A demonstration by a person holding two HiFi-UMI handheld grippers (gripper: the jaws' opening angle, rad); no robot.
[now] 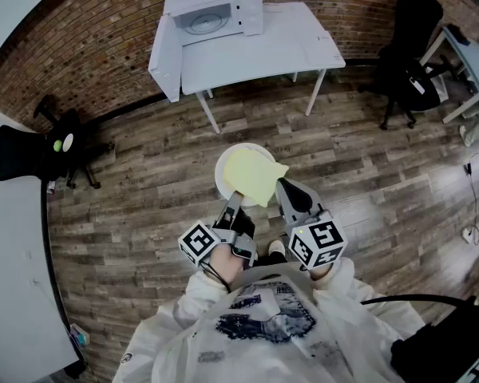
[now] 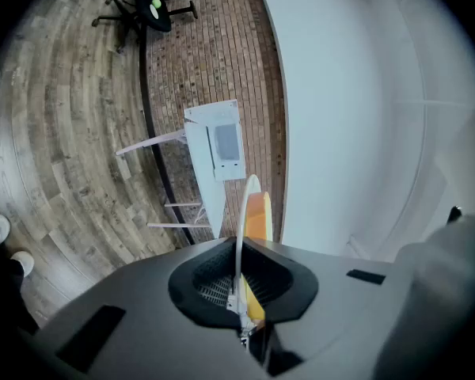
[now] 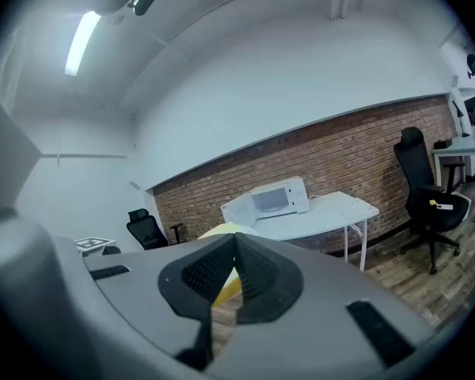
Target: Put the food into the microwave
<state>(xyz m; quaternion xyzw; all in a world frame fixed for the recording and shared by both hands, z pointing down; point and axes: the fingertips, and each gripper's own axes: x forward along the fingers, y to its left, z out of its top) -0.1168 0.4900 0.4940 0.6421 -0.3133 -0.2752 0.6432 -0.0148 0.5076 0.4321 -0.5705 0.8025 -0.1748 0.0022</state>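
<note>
White plate (image 1: 222, 175) in left tool (image 1: 235, 201)

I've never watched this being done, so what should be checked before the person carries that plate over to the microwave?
1. Left gripper clamped on the round white plate: ok.
2. Flat yellow food lying on the plate, one corner past the rim: ok.
3. Right gripper beside the plate, jaws together; whether it pinches anything: cannot tell.
4. White microwave with its door swung open: ok.
5. Wooden floor towards the white table free of obstacles: ok.
</note>
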